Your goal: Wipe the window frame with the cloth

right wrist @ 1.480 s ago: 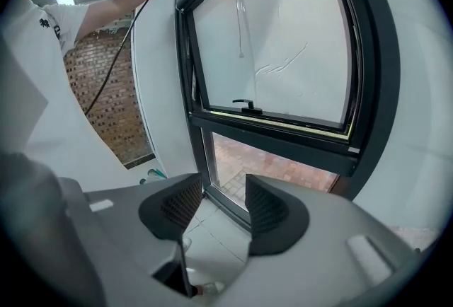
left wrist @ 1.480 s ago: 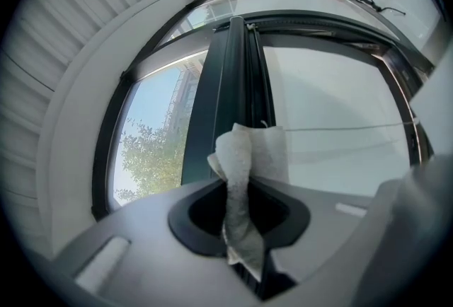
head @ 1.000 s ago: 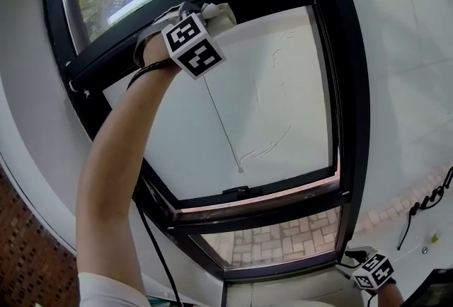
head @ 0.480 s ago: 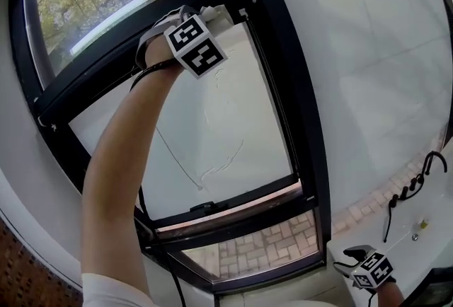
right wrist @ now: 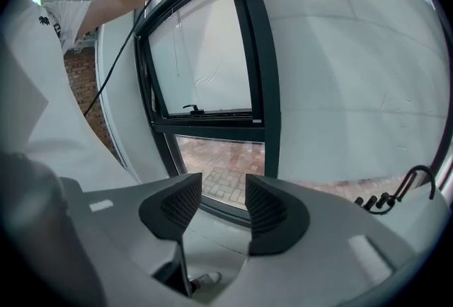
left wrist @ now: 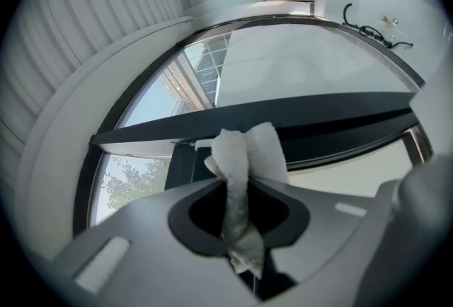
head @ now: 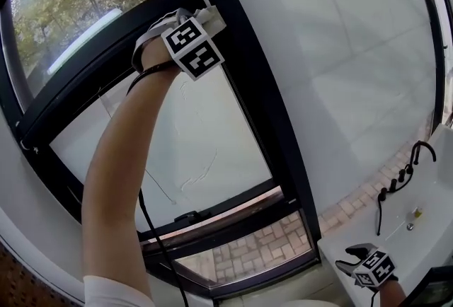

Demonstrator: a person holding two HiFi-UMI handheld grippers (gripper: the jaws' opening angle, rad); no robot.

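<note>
The left gripper (left wrist: 237, 208) is up at the top corner of the window frame (head: 249, 111), where the crossbar meets the upright post. The cloth (left wrist: 245, 153) sits between its jaws, at the frame. The right gripper (right wrist: 216, 208) is far below at the right, near a ledge (head: 433, 242) on which a cable (head: 393, 184) lies.
</note>
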